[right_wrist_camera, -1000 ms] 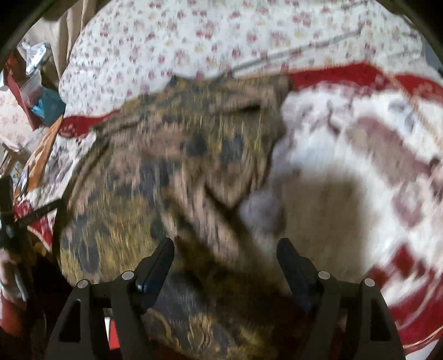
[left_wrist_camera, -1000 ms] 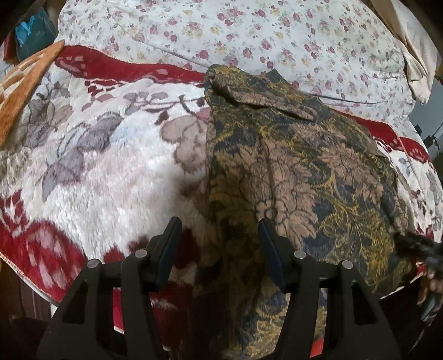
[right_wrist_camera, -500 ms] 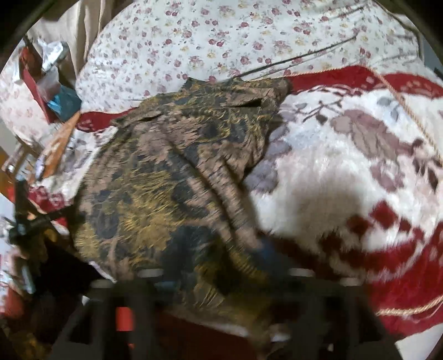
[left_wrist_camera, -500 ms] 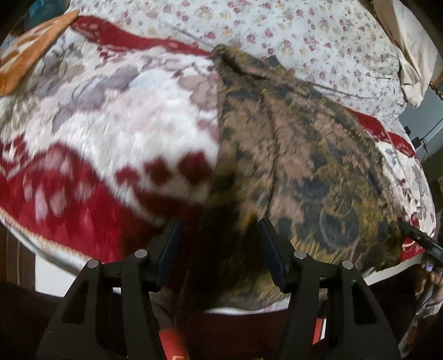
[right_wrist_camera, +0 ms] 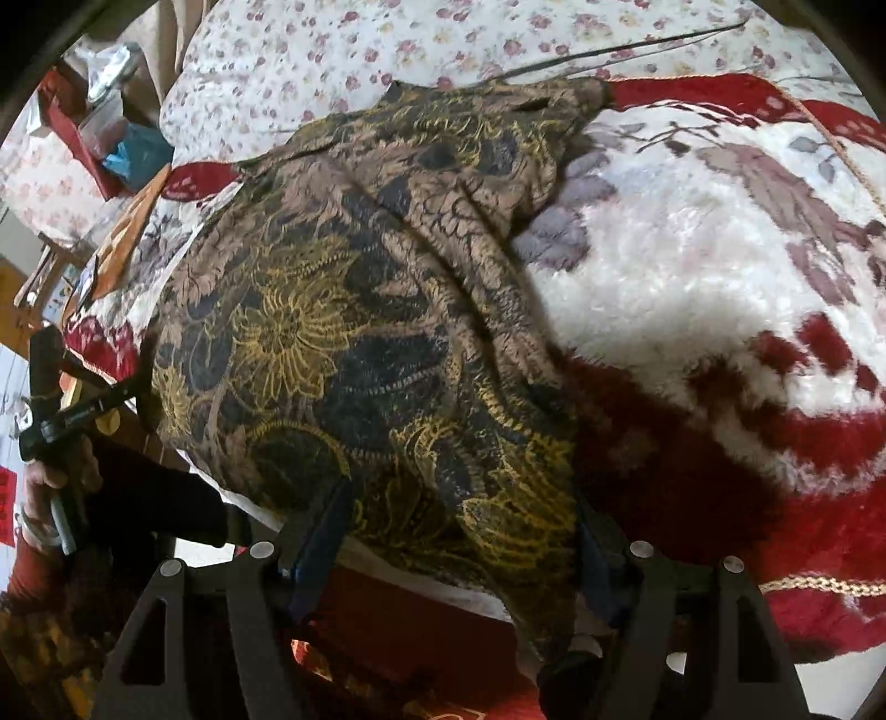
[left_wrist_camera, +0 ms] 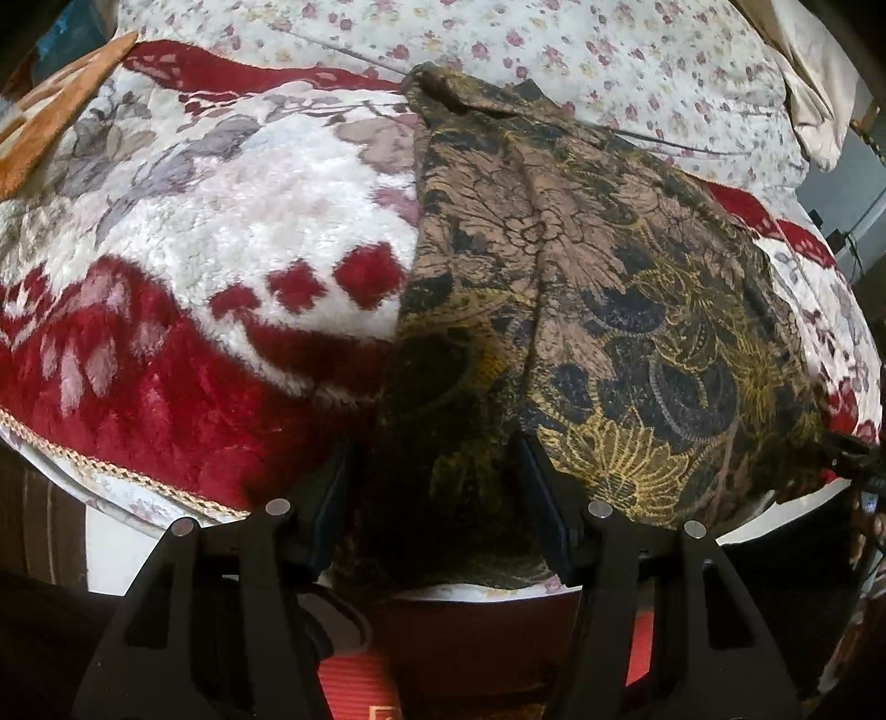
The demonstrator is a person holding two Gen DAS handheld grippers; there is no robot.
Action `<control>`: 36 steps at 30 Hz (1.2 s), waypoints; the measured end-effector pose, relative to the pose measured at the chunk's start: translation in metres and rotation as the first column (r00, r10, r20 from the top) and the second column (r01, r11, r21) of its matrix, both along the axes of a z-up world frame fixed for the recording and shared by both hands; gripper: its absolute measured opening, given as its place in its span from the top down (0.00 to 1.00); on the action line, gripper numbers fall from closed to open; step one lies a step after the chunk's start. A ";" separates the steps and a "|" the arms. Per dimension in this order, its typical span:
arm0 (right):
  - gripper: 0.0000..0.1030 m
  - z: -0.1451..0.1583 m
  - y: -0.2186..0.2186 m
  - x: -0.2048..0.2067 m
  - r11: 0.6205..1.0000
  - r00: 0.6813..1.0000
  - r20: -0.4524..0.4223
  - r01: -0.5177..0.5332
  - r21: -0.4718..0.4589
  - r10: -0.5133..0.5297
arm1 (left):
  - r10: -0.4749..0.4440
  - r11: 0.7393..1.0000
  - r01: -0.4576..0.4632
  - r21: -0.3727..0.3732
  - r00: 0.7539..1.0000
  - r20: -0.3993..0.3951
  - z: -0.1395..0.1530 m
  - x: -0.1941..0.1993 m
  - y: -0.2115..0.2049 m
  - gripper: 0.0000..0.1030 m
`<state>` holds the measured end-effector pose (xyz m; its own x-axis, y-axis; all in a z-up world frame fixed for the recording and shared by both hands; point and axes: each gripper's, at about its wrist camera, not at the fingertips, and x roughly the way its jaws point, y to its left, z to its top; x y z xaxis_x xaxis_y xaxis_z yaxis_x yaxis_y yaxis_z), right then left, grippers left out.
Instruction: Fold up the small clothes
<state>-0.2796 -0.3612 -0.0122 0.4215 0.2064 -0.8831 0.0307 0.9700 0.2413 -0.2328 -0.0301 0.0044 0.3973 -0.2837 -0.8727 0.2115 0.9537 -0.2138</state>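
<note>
A dark brown garment with a gold flower print lies spread on a red and white fleece blanket; its near hem hangs over the bed's edge. My left gripper is open at that edge, and the hem's left corner droops between its fingers without being pinched. In the right wrist view the same garment fills the middle, and my right gripper stands open astride the hem's right corner. A hand holds the left gripper at that view's left edge.
A white sheet with small flowers covers the bed behind the blanket. An orange patterned cloth lies at the far left and a cream cloth at the far right. Bedside clutter stands beyond the bed. Red material shows below the edge.
Both grippers have drawn back toward the bed's near edge. The hem now hangs between each pair of fingers, and the bed's edge has come into view.
</note>
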 end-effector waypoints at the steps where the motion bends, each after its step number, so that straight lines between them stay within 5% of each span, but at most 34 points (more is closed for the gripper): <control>1: 0.31 0.000 0.001 0.001 1.000 1.000 0.001 -0.009 0.001 0.009 | -0.014 1.000 0.014 0.004 1.000 -0.004 -0.001 0.000 -0.003 0.45; 6: 0.27 -0.005 0.002 0.007 1.000 1.000 0.013 -0.023 -0.003 0.023 | -0.018 1.000 0.018 0.016 1.000 0.005 -0.004 0.002 -0.006 0.45; 9: 0.31 -0.005 0.007 0.008 0.998 0.999 0.029 -0.041 -0.043 0.042 | -0.009 1.000 0.008 0.017 1.000 0.015 -0.003 0.001 -0.002 0.63; 11: 0.70 0.000 0.005 0.005 0.995 0.999 0.042 -0.028 -0.091 0.032 | -0.011 0.999 0.011 -0.032 1.000 0.002 -0.002 0.002 0.004 0.92; 13: 0.89 0.004 -0.005 0.001 1.000 0.998 0.054 -0.024 0.000 0.024 | -0.021 0.996 0.019 -0.081 0.999 -0.027 0.000 0.004 0.006 0.93; 17: 0.91 0.016 0.002 -0.005 0.997 0.994 0.084 -0.067 0.031 0.064 | -0.052 0.982 0.046 -0.181 0.998 -0.030 0.014 0.006 0.008 0.94; 21: 0.86 0.009 0.007 0.008 0.996 0.996 0.026 -0.087 -0.026 0.088 | -0.061 0.985 0.052 -0.167 0.997 -0.046 0.014 0.011 0.005 0.94; 23: 0.52 0.002 0.002 0.014 0.998 0.998 0.008 -0.067 0.017 0.067 | -0.058 0.989 0.048 -0.137 0.996 -0.068 0.007 0.014 0.002 0.93; 26: 0.51 0.001 0.006 0.016 0.996 0.997 0.029 -0.079 0.041 0.078 | -0.046 0.992 0.037 -0.119 0.996 -0.074 0.000 0.012 0.000 0.92; 27: 0.53 0.002 0.008 0.015 0.996 0.996 0.038 -0.085 0.032 0.084 | -0.041 0.993 0.033 -0.114 0.997 -0.068 0.000 0.012 -0.001 0.91; 31: 0.92 0.006 0.004 0.010 0.995 0.995 0.068 -0.079 0.066 0.075 | -0.058 0.993 0.054 -0.103 0.997 -0.044 0.001 0.011 -0.007 0.92; 36: 0.93 0.038 0.016 -0.012 0.983 0.982 0.158 -0.127 0.130 0.106 | -0.130 0.971 0.130 -0.202 0.991 0.013 0.028 0.002 0.003 0.94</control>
